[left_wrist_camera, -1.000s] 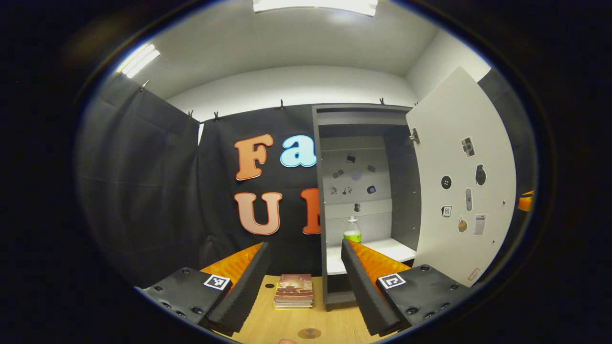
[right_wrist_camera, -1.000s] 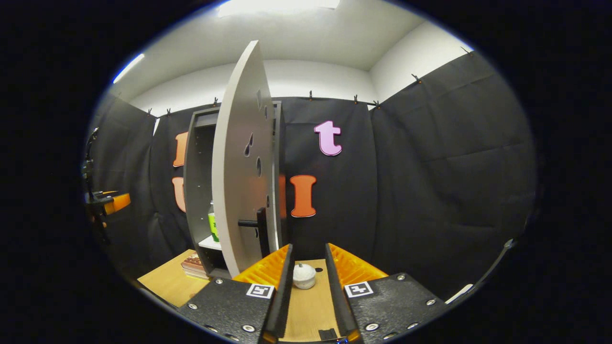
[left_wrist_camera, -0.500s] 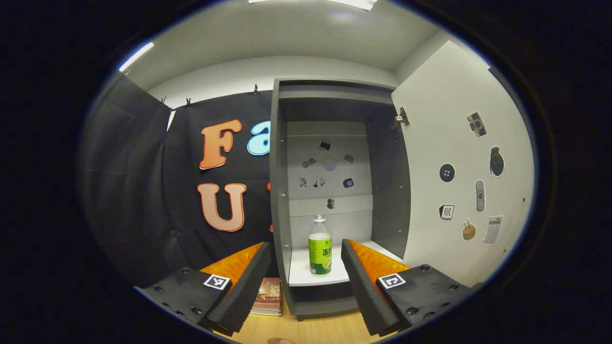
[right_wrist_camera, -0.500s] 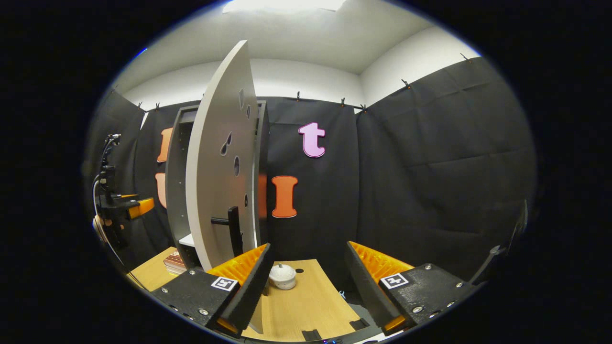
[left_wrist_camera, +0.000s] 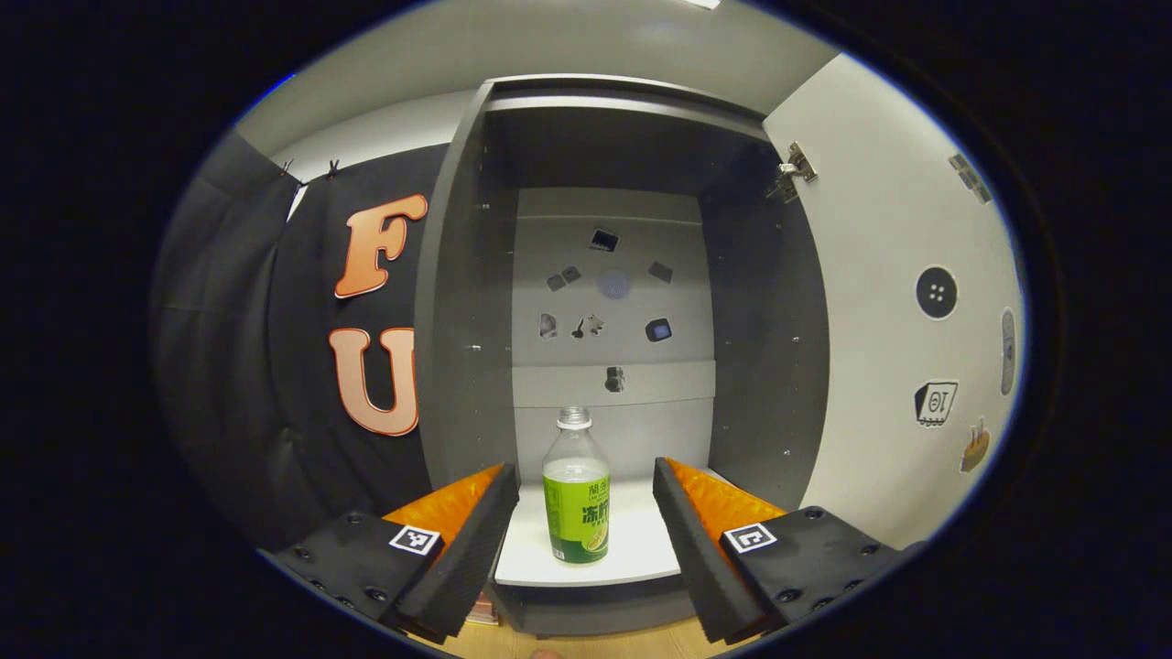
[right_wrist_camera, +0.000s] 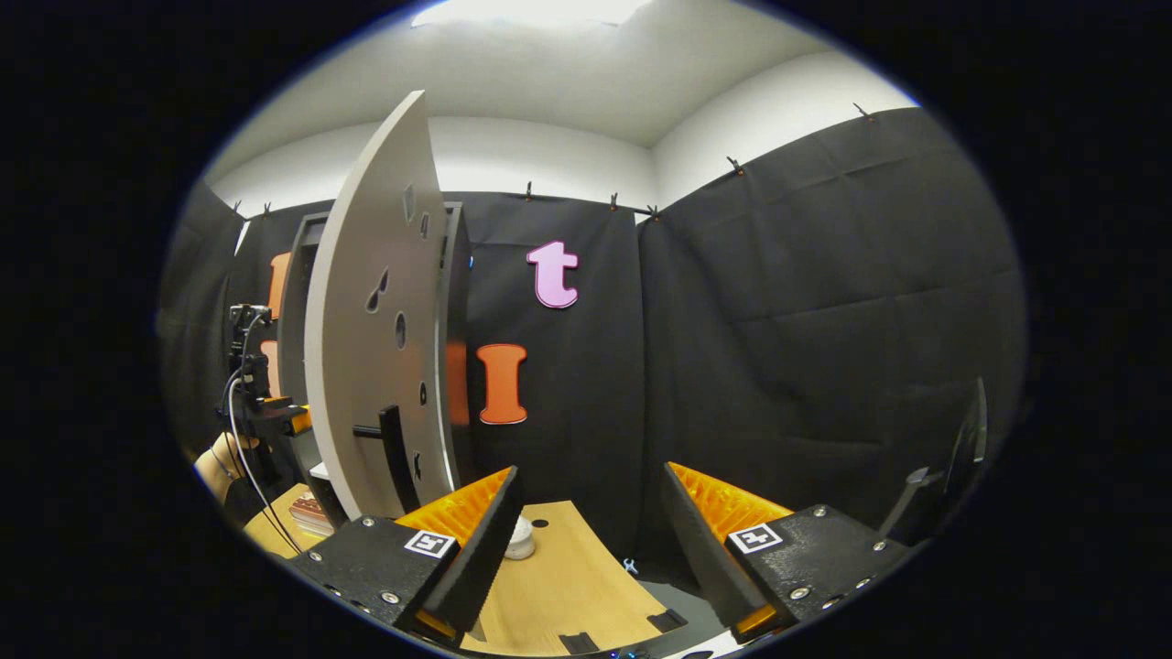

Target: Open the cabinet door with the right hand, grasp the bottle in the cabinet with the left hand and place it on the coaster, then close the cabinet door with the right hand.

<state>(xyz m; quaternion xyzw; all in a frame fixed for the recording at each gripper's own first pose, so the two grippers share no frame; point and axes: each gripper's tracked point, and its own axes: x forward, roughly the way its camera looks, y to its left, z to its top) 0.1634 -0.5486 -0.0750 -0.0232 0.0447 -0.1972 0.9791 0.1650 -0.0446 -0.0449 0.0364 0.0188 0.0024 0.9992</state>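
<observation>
A clear bottle [left_wrist_camera: 575,499] with a green label and white cap stands upright on the white shelf [left_wrist_camera: 632,549] of the grey cabinet [left_wrist_camera: 462,320]. My left gripper [left_wrist_camera: 586,471] is open just in front of the shelf, one finger on each side of the bottle and not touching it. The white cabinet door [left_wrist_camera: 893,302] is swung wide open to the right. In the right gripper view the door [right_wrist_camera: 375,339] shows nearly edge-on with its dark handle [right_wrist_camera: 389,444]. My right gripper [right_wrist_camera: 591,474] is open, holds nothing, and sits to the right of the door.
A stack of books [right_wrist_camera: 307,513] lies beside the cabinet base on the wooden table [right_wrist_camera: 568,586]. A small white lidded jar [right_wrist_camera: 520,542] sits behind my right gripper's left finger. The left gripper [right_wrist_camera: 275,416] and a hand [right_wrist_camera: 220,458] show beyond the door.
My left gripper has moved in close to the cabinet, and the bottle now sits between its fingers. My right gripper opened, came off the door handle and swung right.
</observation>
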